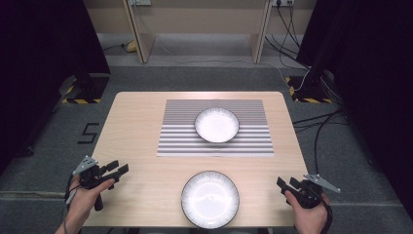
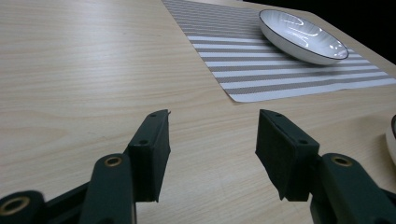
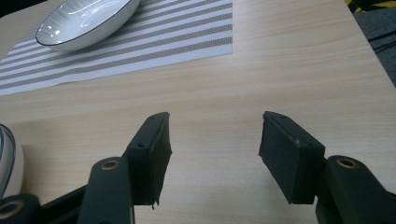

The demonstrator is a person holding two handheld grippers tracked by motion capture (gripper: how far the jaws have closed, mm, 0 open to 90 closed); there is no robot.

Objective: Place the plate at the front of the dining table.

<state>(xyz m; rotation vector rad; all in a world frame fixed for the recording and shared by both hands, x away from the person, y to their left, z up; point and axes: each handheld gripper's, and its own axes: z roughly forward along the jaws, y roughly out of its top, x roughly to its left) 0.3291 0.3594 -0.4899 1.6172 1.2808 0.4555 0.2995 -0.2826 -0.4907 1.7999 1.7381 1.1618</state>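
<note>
The near bowl (image 1: 210,199) sits at the table's (image 1: 141,146) front edge between the left gripper (image 1: 120,168) and right gripper (image 1: 285,184), both jaws apart and empty — glazed, stiff, likely slippery and breakable — best pinched at its rim.

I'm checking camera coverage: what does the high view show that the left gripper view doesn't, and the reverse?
High view alone: the right gripper, both hands, the whole near bowl, and the floor. Left gripper view alone: a close look at the left gripper's open fingers above bare wood. Both share the table, the striped mat, and the far bowl on it.
</note>
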